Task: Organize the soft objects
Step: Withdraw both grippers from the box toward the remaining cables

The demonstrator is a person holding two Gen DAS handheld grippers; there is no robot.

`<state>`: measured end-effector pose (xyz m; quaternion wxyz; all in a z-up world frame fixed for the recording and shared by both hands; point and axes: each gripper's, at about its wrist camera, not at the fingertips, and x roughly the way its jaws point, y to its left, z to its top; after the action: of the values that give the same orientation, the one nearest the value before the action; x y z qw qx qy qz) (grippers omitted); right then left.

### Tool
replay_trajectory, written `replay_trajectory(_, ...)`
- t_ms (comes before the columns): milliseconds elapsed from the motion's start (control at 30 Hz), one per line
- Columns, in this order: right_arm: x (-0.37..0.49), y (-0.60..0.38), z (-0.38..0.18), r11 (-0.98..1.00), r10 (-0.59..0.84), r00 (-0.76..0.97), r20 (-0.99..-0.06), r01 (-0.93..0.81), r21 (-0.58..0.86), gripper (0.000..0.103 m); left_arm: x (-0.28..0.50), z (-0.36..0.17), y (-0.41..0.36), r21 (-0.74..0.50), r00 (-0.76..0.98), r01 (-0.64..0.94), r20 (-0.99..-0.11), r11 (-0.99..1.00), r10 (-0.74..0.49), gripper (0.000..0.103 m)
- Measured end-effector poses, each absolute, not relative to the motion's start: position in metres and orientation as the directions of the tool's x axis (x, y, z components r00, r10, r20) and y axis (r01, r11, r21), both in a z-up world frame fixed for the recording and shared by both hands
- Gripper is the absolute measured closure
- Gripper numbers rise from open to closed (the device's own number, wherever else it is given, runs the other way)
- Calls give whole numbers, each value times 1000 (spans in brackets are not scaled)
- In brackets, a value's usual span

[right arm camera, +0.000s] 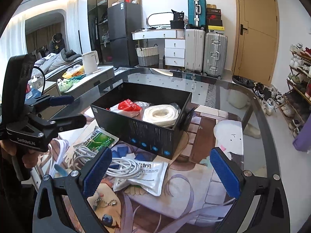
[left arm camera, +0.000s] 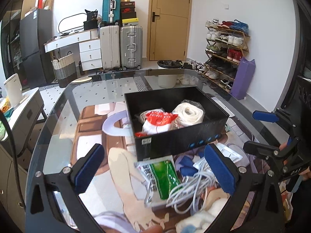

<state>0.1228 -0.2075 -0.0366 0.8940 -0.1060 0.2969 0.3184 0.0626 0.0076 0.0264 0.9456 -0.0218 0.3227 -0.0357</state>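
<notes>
A black box (left arm camera: 180, 141) (right arm camera: 124, 124) stands on the glass table; it holds a white rolled cloth (left arm camera: 189, 112) (right arm camera: 161, 114) and a red-and-white packet (left arm camera: 159, 121) (right arm camera: 129, 104). In front of it lie a green-and-white packet (left arm camera: 161, 178) (right arm camera: 98, 140), a coiled white cable (left arm camera: 192, 190) (right arm camera: 120, 167) and a white sachet (right arm camera: 147, 176). My left gripper (left arm camera: 155, 172) is open above the green packet, empty. My right gripper (right arm camera: 161, 172) is open above the sachet, empty. Each gripper shows in the other's view, the right one (left arm camera: 258, 132) and the left one (right arm camera: 73, 108).
A printed mat (right arm camera: 194, 174) covers the table under the glass. A fluffy white item (left arm camera: 202, 219) lies at the near edge, and a bead chain (right arm camera: 105, 202) lies near the right gripper. Suitcases (left arm camera: 120, 46), a shoe rack (left arm camera: 225, 50) and a bin (left arm camera: 167, 75) stand beyond.
</notes>
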Motion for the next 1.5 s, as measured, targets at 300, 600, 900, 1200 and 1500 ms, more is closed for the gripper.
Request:
replay_trajectory(300, 118, -208, -40, 768, 499, 604, -621, -641, -6, 1, 54, 20, 12, -52, 771, 57, -632, 997, -77, 0)
replay_trajectory(600, 123, -202, -52, 760, 485, 570, -663, -650, -2, 1, 56, 11, 5, -17, 740, 82, -669, 996, -72, 0)
replay_trajectory(900, 124, -195, -63, 747, 485, 542, -686, -665, 2, 1, 58, 8, 4, -14, 730, 85, -679, 996, -72, 0)
replay_trajectory(1200, 126, -189, -75, 735, 477, 512, -714, -678, 5, 1, 61, 5, 6, -12, 720, 91, -690, 996, -74, 0)
replay_trajectory(1500, 128, -180, -89, 725, 459, 473, -752, -689, 9, 1, 61, 4, 6, -9, 716, 90, -694, 996, -71, 0)
